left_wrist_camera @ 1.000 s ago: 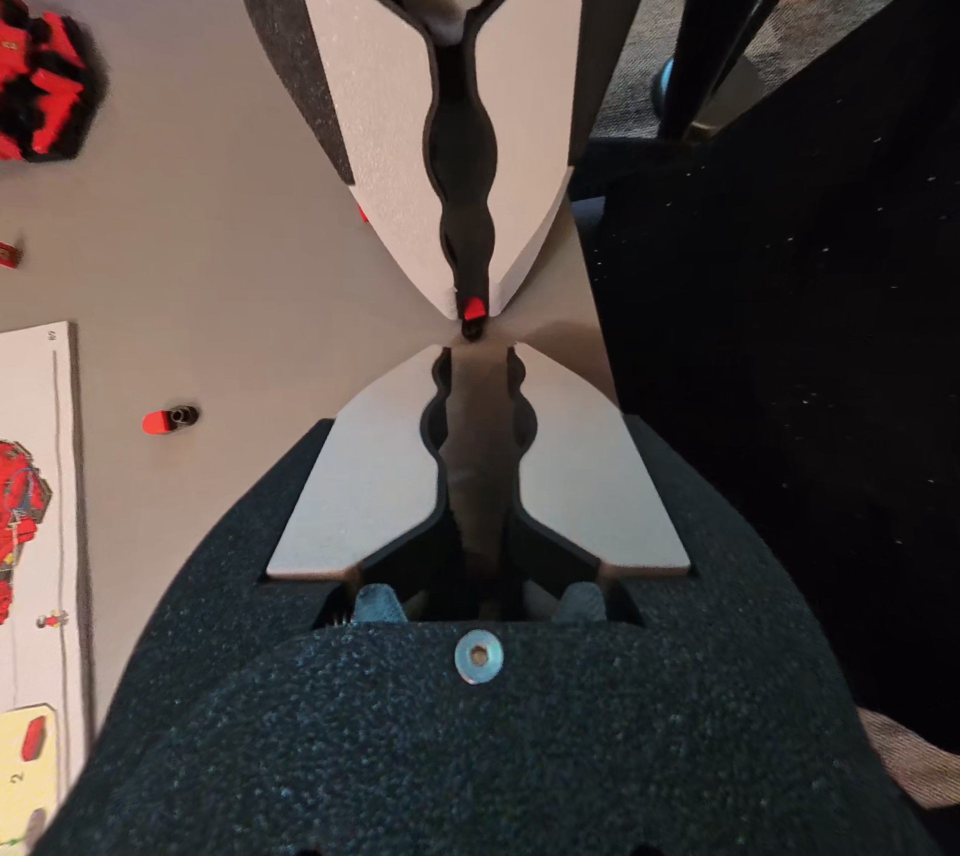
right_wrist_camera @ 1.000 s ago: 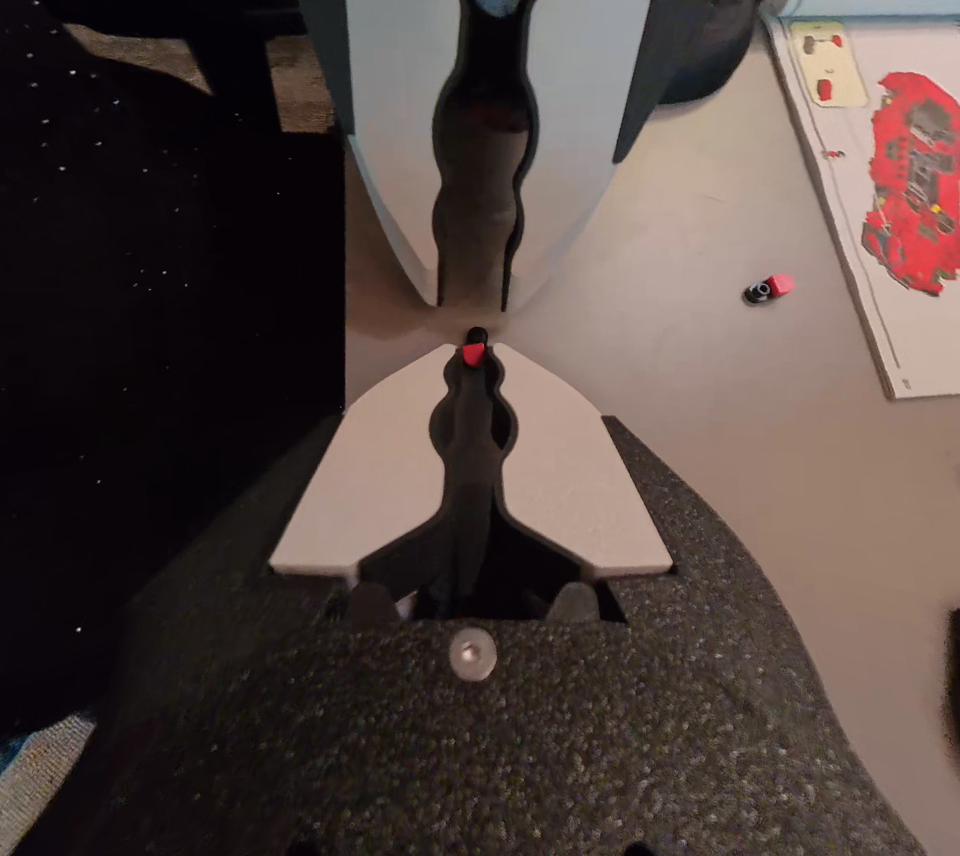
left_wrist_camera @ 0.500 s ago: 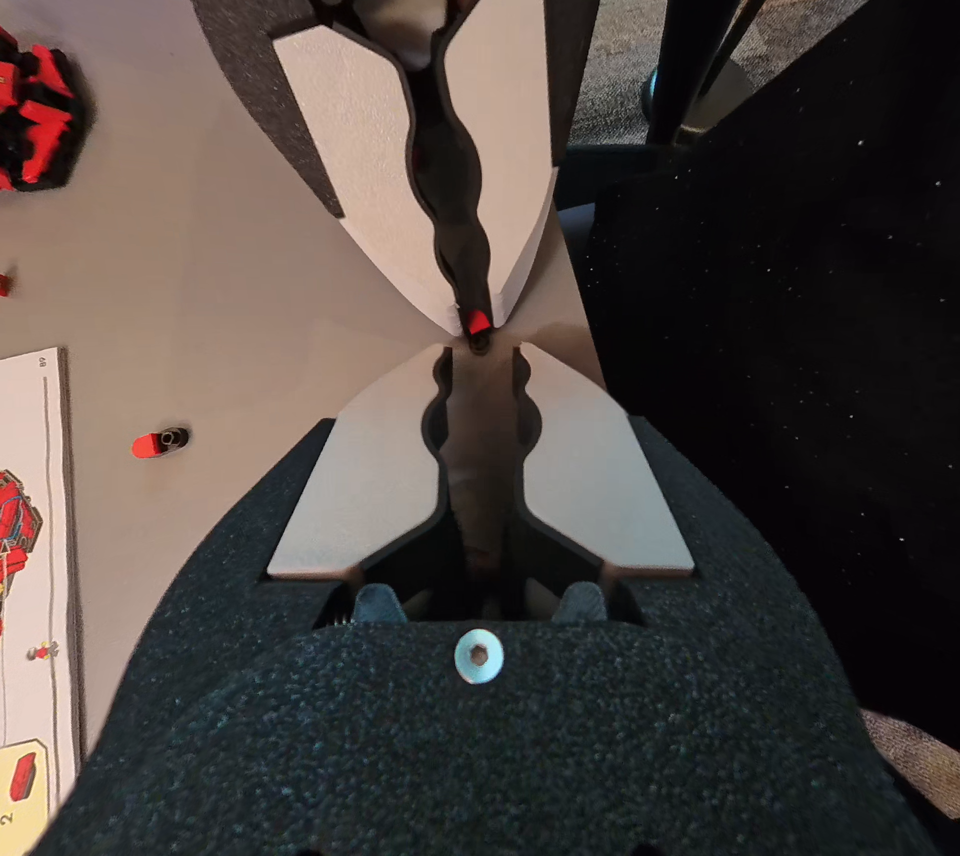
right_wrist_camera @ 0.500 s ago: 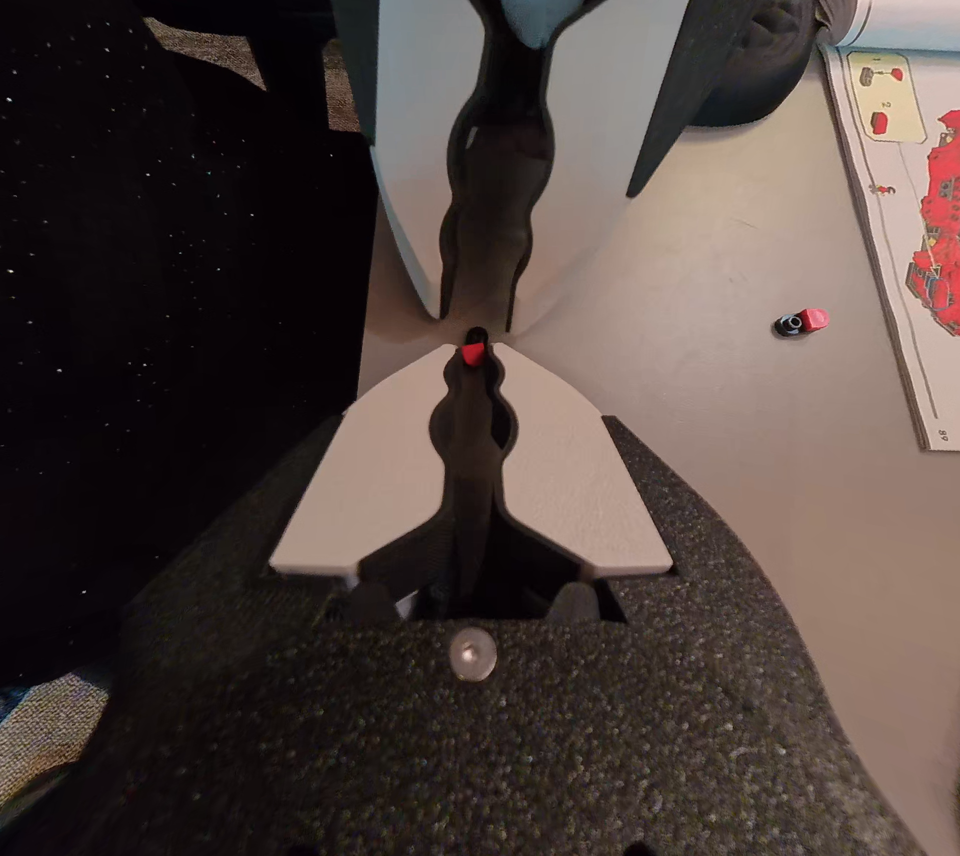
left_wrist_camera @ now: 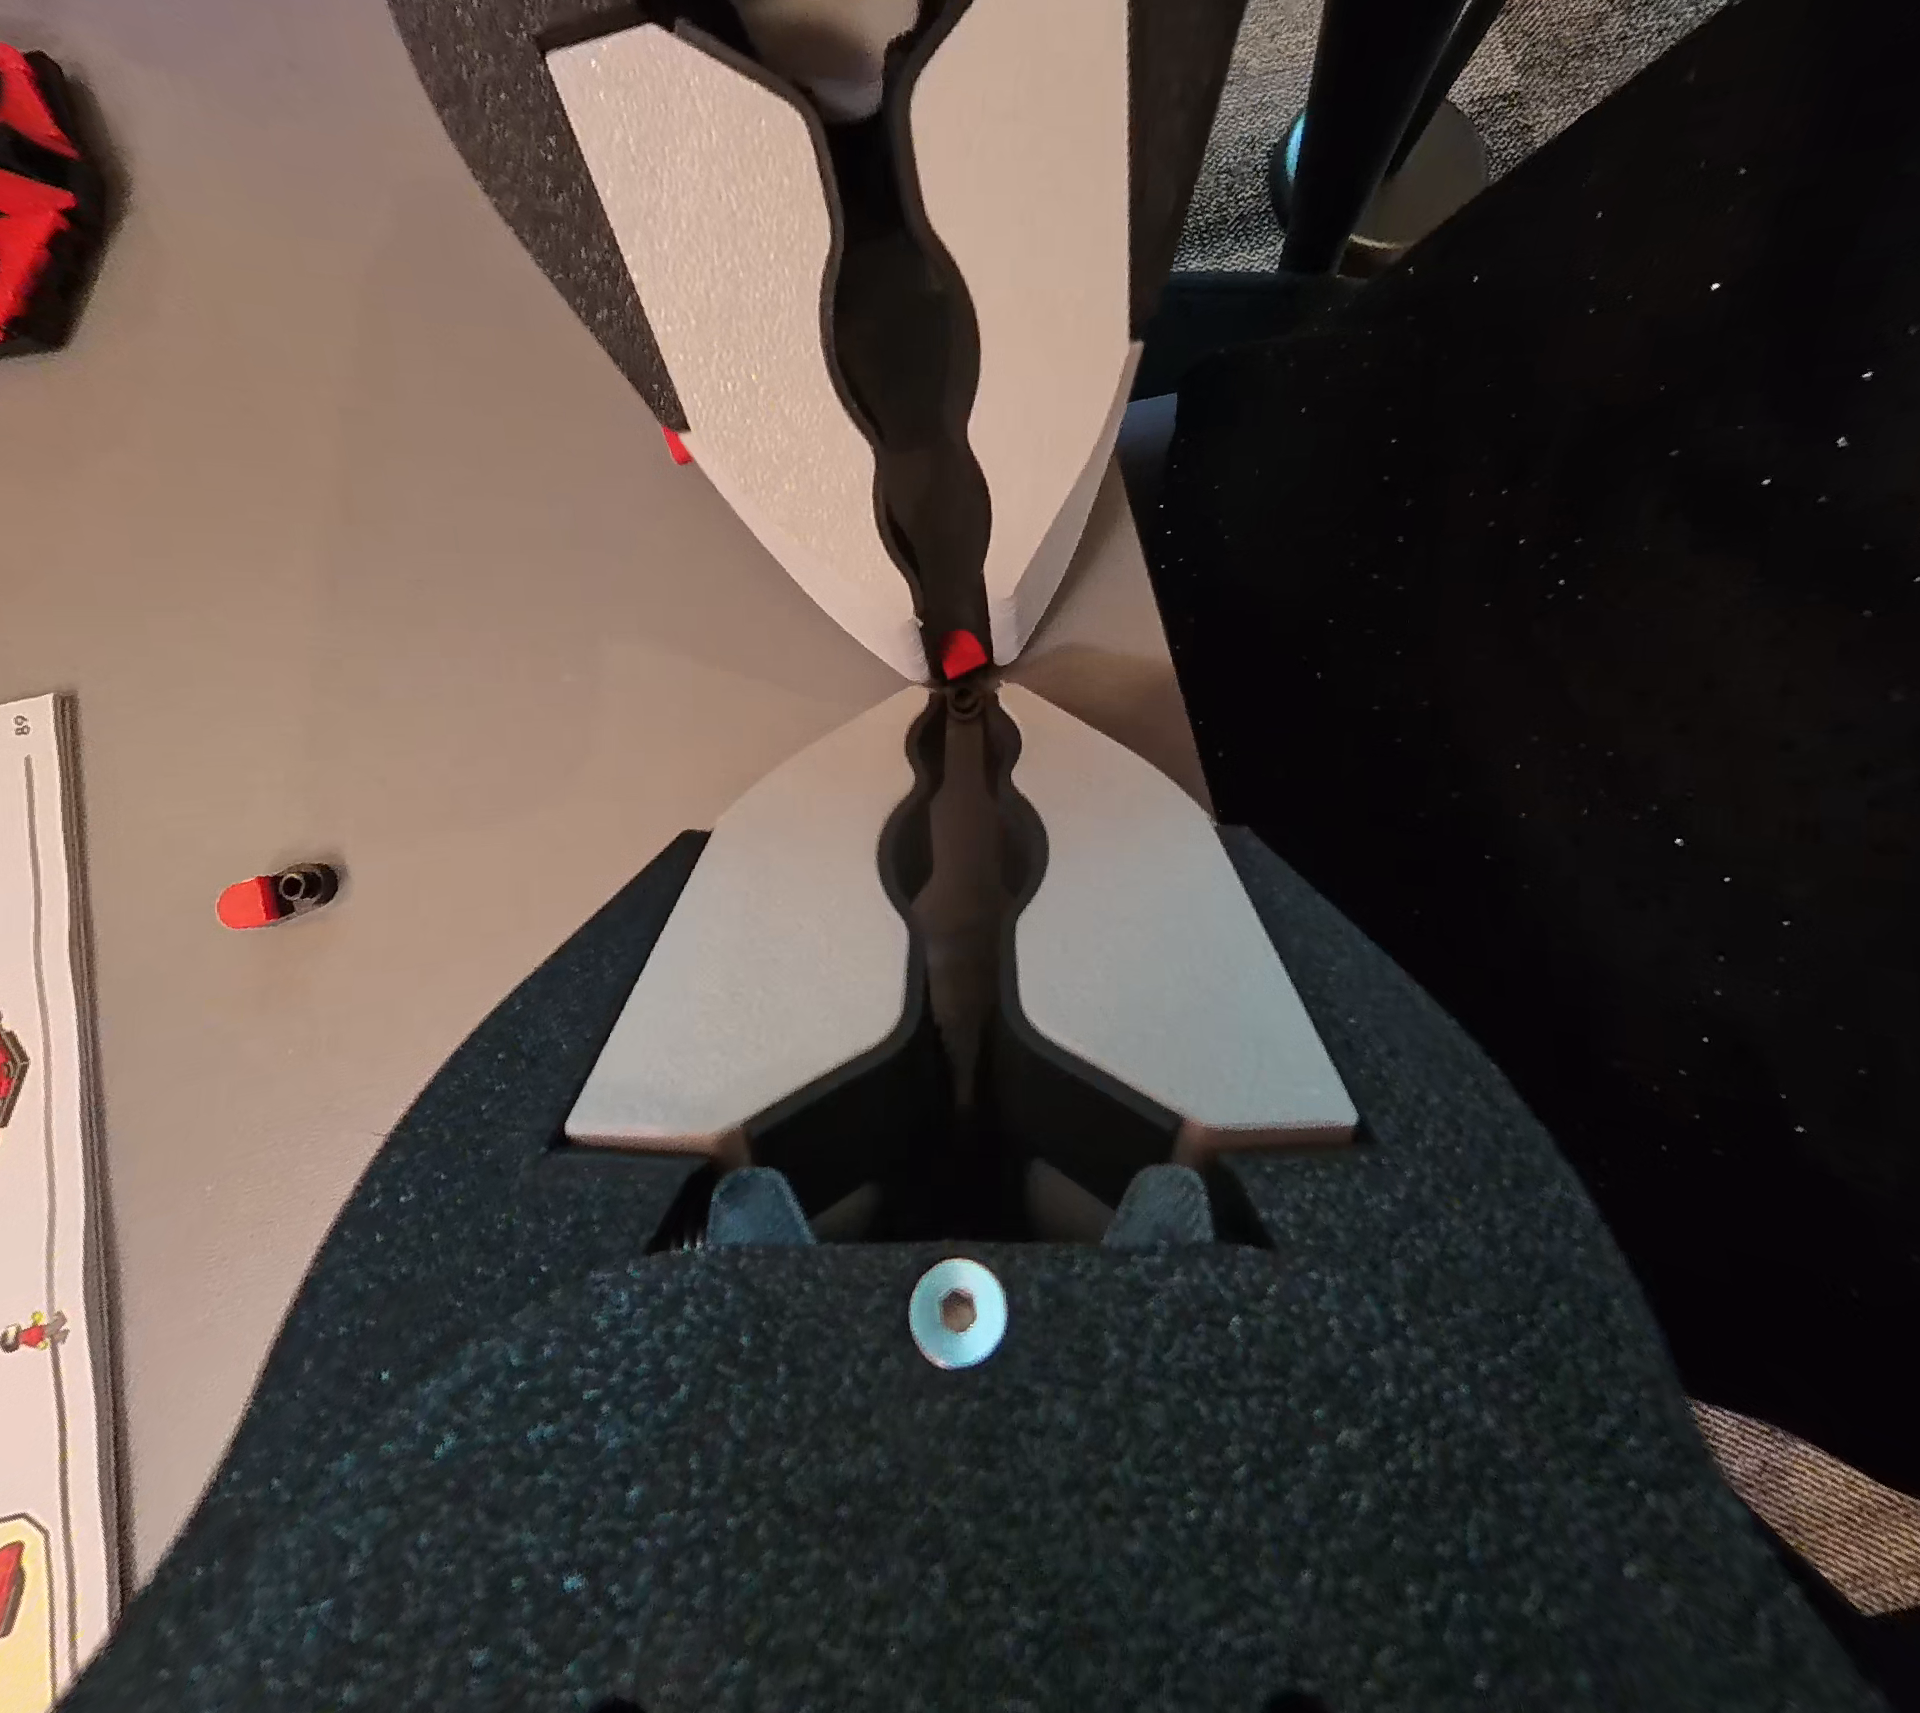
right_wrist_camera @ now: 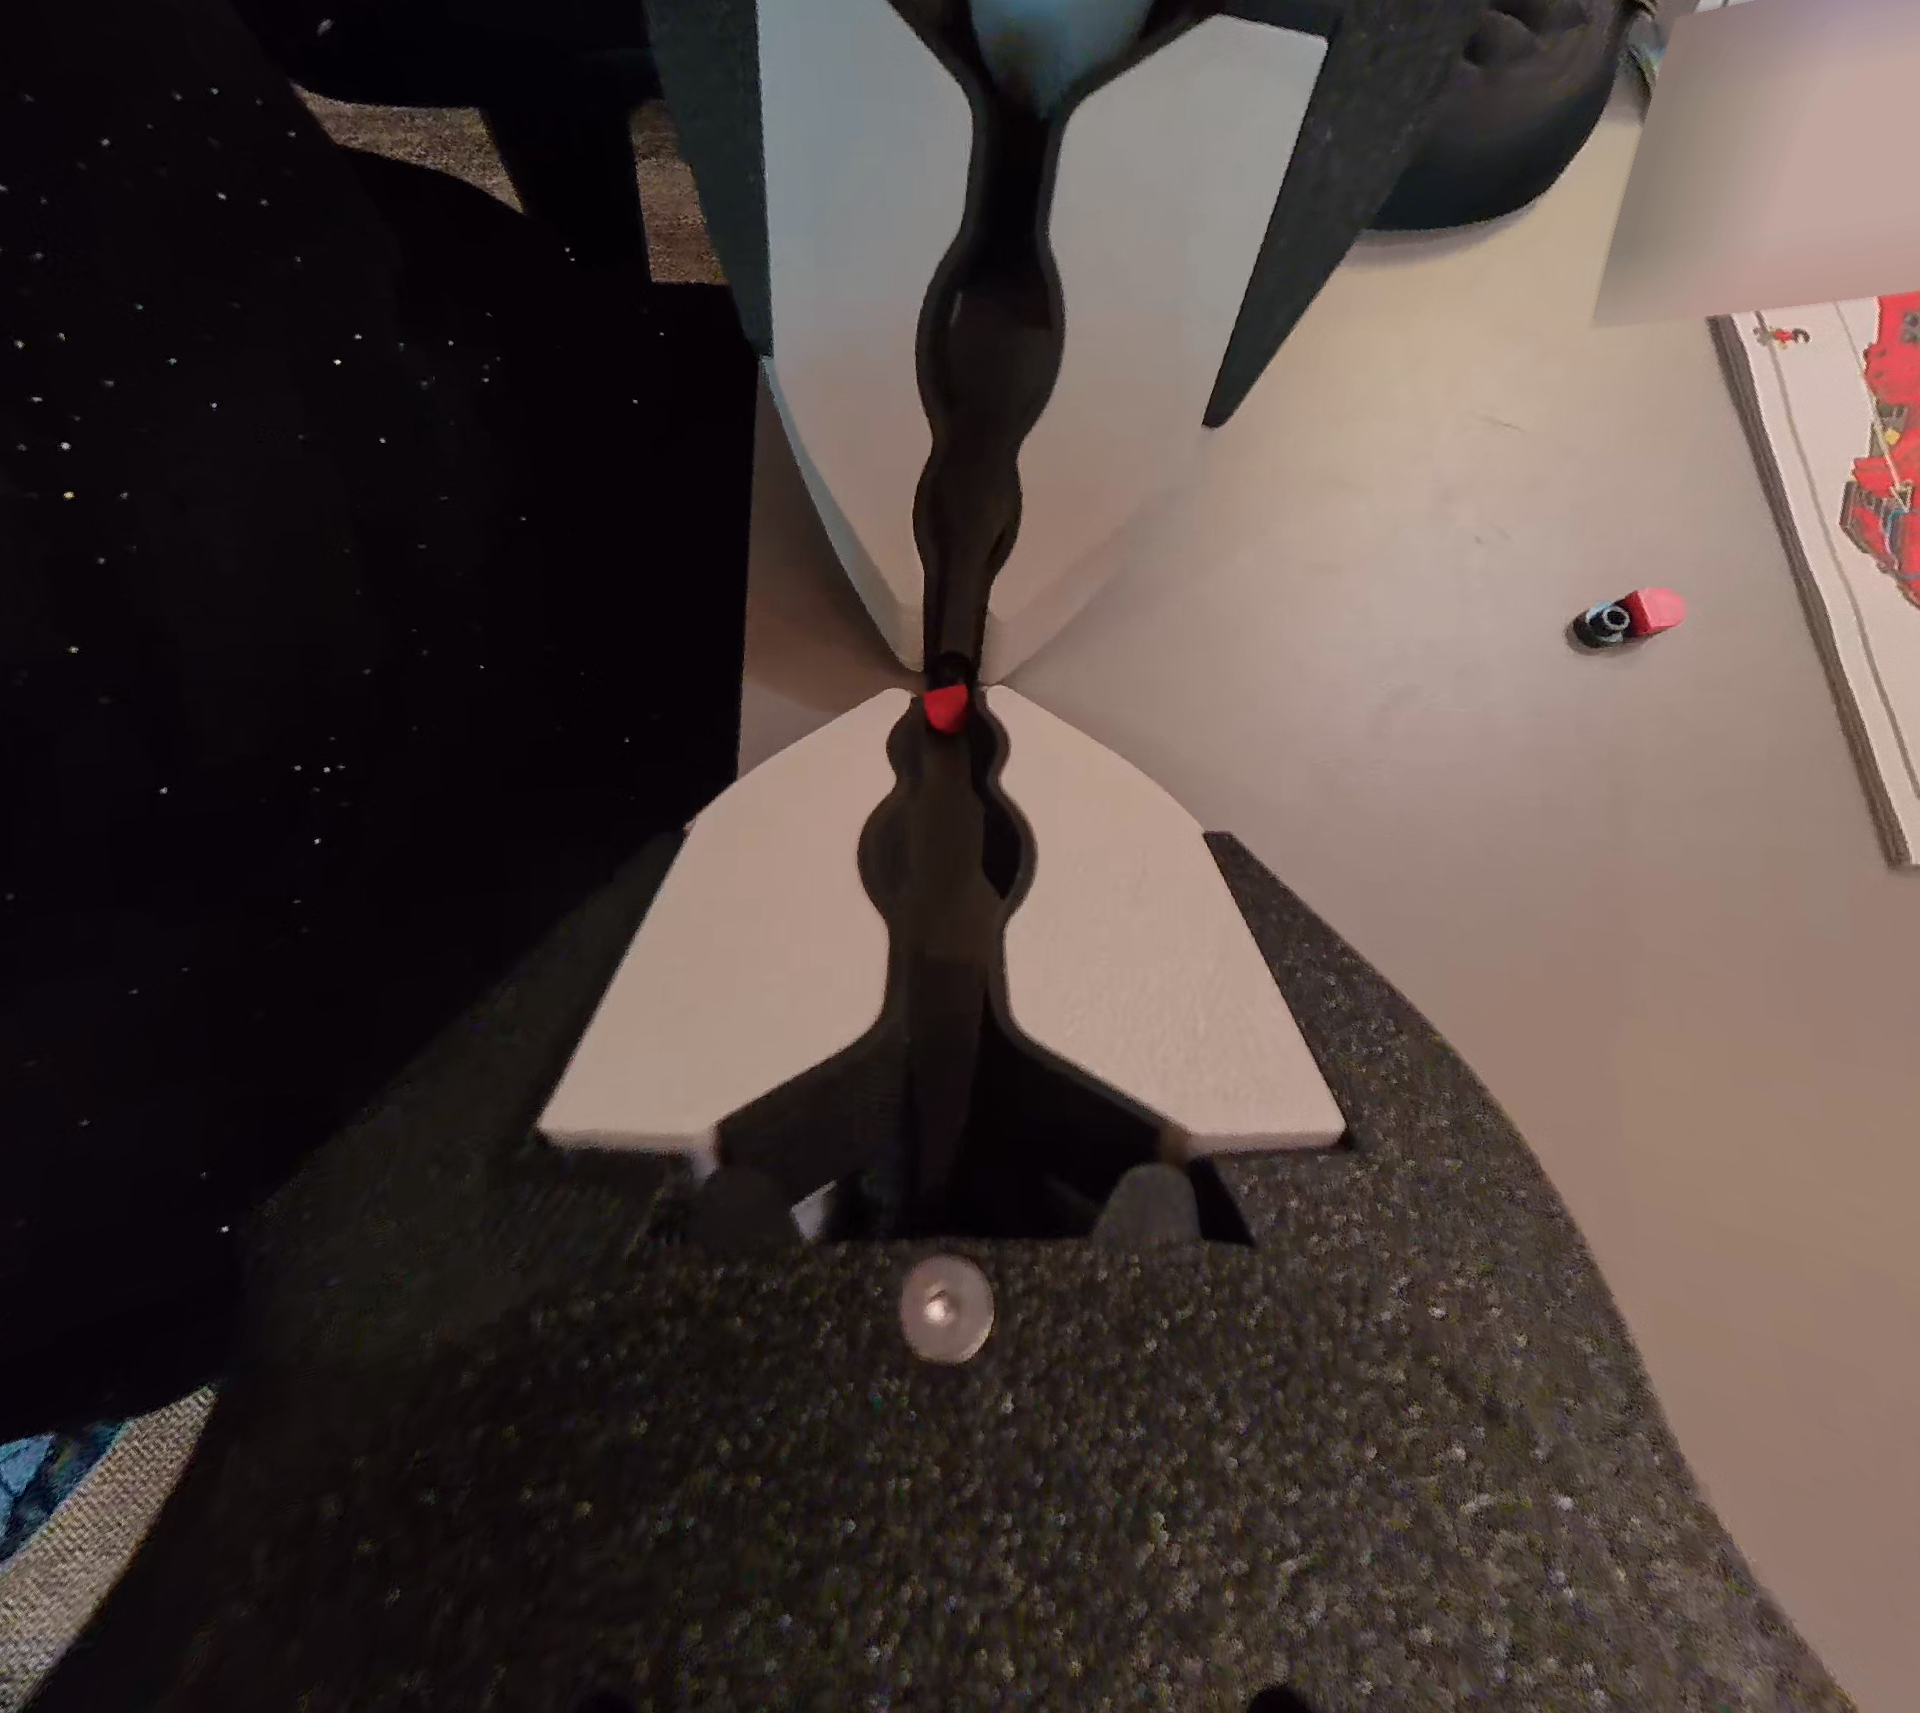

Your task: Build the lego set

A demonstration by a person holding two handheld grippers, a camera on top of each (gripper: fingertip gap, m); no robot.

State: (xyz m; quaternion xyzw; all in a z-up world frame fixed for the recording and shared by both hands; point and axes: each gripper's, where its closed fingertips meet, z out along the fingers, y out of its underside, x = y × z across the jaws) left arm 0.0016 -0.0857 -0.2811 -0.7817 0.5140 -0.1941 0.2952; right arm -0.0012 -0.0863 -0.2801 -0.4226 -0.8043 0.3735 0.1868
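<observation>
Tip to tip above the grey counter [left_wrist_camera: 416,520]: left tongs [left_wrist_camera: 961,713] and right tongs [right_wrist_camera: 948,707], facing each other near the counter's edge. Right tongs pressed together on a small red sloped lego piece [right_wrist_camera: 943,709], pinched at the very tips. Left tongs narrowed onto a tiny black round piece [left_wrist_camera: 962,705], touching the red piece [left_wrist_camera: 960,653] from the opposite side; whether fully clamped or only closing around it, cannot tell for sure, though the tips sit tight against it. In the right wrist view, the black piece [right_wrist_camera: 951,664] just beyond the red one, between the tips of the far tongs.

Lying loose on the counter, apart from the tongs: a second red-and-black pair [left_wrist_camera: 275,894], already joined, also visible off to the right in the right wrist view [right_wrist_camera: 1626,619]. Just past it, an open instruction booklet [right_wrist_camera: 1849,583], with its edge at the left in the left wrist view [left_wrist_camera: 42,1144]. At the far left, part of a red and black lego build [left_wrist_camera: 42,209]. Beyond the counter's edge, dark speckled fabric [left_wrist_camera: 1558,728] and a chair base [left_wrist_camera: 1382,136] on carpet.
</observation>
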